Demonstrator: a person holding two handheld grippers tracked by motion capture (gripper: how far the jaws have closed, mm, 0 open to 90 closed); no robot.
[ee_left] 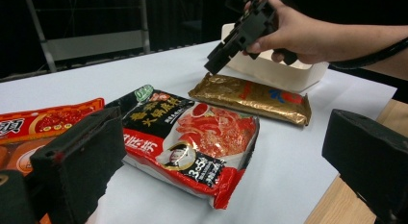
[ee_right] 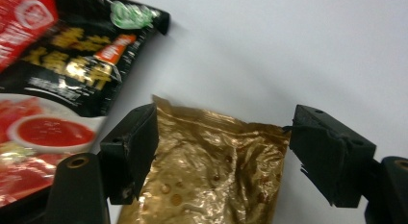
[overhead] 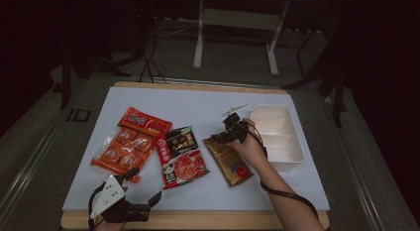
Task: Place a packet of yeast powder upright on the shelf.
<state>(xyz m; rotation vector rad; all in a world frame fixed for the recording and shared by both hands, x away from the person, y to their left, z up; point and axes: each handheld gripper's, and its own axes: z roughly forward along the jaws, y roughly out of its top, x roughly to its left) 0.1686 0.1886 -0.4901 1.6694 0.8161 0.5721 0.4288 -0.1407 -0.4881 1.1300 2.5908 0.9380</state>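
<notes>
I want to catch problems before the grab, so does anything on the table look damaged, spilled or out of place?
Nothing stands out. The gold packet, the red and black packet and the orange packet lie flat and look sealed, with no spill showing. The white tray sits upright. The right gripper hangs open over the gold packet's end.

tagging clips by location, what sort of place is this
Probably a dim lab or studio set up for recording: a table with a white top, snack packets and a white tray laid out, bare metal stands behind.
</notes>
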